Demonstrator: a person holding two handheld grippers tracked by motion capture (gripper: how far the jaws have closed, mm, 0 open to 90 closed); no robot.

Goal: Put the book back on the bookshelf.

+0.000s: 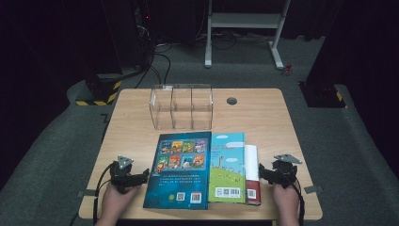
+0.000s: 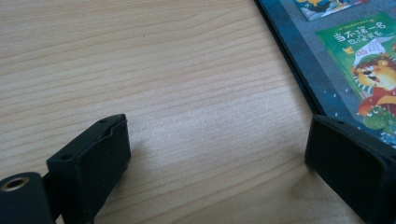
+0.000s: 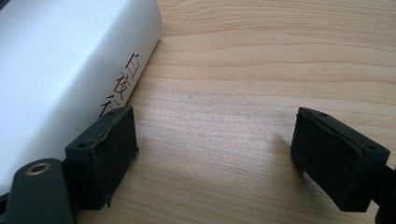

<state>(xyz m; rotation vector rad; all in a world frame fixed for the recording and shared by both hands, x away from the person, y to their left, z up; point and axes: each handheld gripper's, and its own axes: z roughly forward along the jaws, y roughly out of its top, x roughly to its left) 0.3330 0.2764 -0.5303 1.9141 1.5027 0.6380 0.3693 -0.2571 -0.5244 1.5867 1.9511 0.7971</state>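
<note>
1. The left hand-held gripper (image 1: 141, 178) rests low on the wooden surface (image 1: 131, 127), its jaws wide apart with nothing between them.
2. Just beside it lies the dark blue book (image 1: 181, 172), flat, on top of the others.
3. The right hand-held gripper (image 1: 264, 173) is wide too and holds nothing.
4. It sits right next to the white and red book (image 1: 252, 174).
5. A green book (image 1: 228, 167) lies between those two.
6. Farther back stands a clear box (image 1: 181, 107) with three slots.
</note>
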